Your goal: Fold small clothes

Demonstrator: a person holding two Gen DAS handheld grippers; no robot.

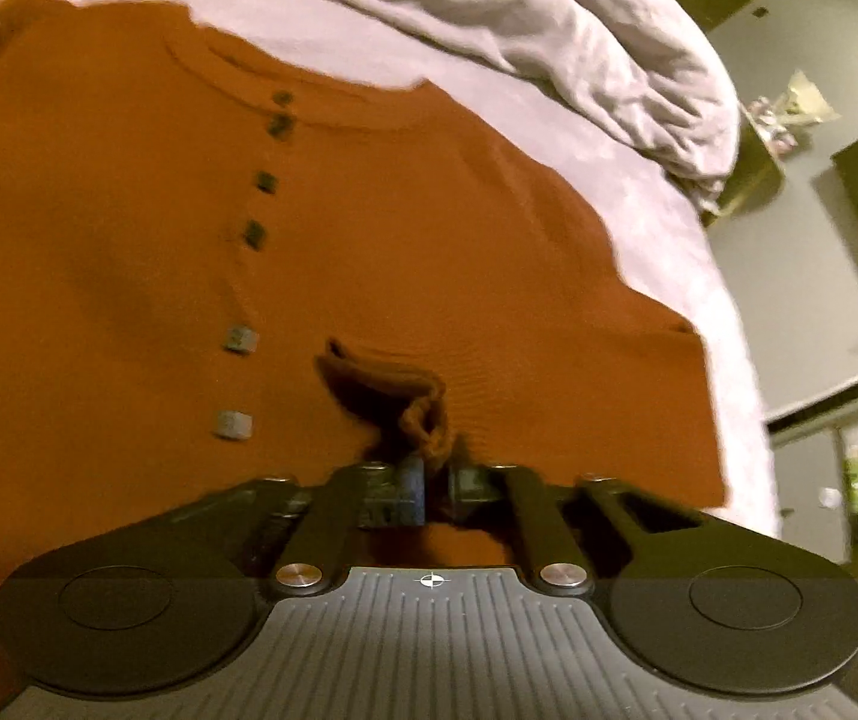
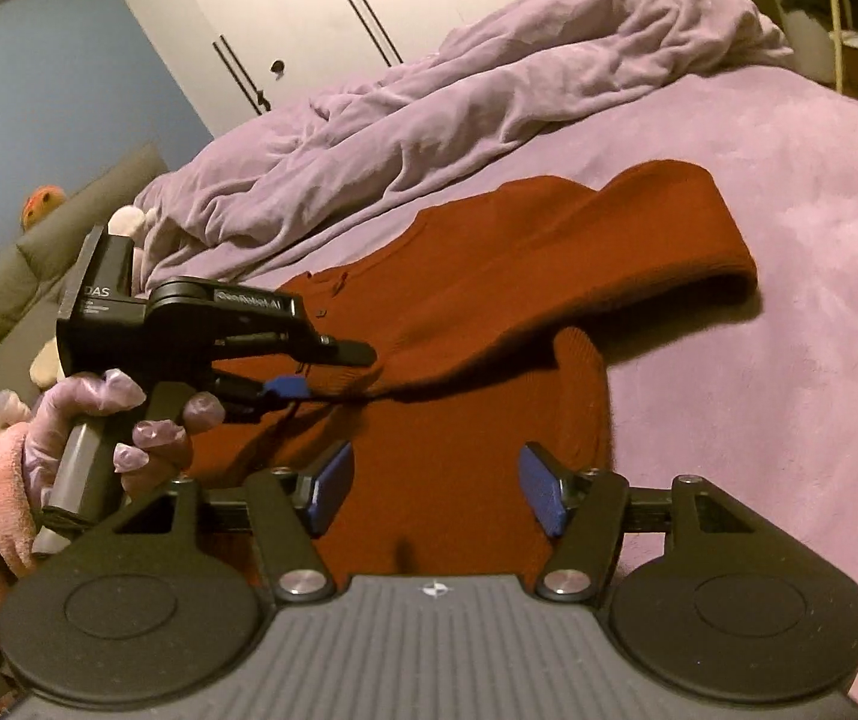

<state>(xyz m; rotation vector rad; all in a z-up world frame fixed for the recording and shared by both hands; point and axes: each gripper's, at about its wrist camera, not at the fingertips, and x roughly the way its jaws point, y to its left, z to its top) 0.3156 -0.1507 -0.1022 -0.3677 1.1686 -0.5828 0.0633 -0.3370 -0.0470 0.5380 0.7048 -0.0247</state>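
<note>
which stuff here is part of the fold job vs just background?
In the job:
- rust-orange buttoned top
- left gripper, shut on a bunch of the top's fabric
- right gripper, open over the top

Just lying about:
- lilac bedsheet
- crumpled lilac duvet
- white wardrobe
- stuffed toys

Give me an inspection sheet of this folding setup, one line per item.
Surface: lilac bed sheet.
Job's things: rust buttoned top spread out, one sleeve folded over its body.
Clutter: crumpled lilac duvet behind the top; plush toys at the bed's edge.
Grippers: left claw shut on bunched fabric of the top; right claw open above the top.
Cables: nothing seen.
Surroundings: white wardrobe, blue wall.
</note>
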